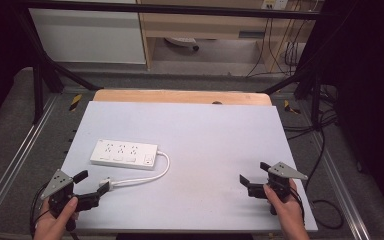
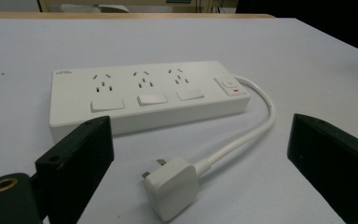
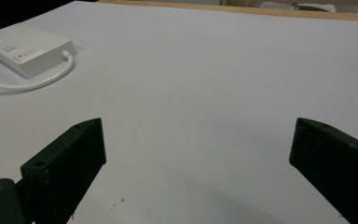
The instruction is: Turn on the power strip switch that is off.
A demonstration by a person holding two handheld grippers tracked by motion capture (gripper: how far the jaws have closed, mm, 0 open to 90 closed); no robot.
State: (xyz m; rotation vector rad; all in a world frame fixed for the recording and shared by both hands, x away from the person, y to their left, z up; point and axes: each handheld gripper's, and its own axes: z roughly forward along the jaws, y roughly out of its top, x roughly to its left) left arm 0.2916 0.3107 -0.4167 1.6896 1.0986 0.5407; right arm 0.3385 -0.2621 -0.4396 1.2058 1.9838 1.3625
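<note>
A white power strip (image 1: 124, 154) with three sockets lies flat on the pale table (image 1: 205, 130), left of centre. Its white cable (image 1: 162, 170) loops back to a white plug (image 1: 105, 184) lying near the front left. My left gripper (image 1: 93, 182) is open, and the plug (image 2: 172, 185) rests on the table between its jaws, touching neither. Beyond the plug lies the strip (image 2: 144, 95). My right gripper (image 1: 253, 172) is open at the front right with nothing between its jaws. From the right gripper (image 3: 198, 135) the strip (image 3: 28, 49) shows far off at the upper left.
A wooden board edge (image 1: 180, 96) runs along the table's far side. Black frame bars (image 1: 50, 70) stand at the back corners, and cables (image 1: 325, 150) hang off the right side. Wooden furniture (image 1: 205, 25) stands beyond the table.
</note>
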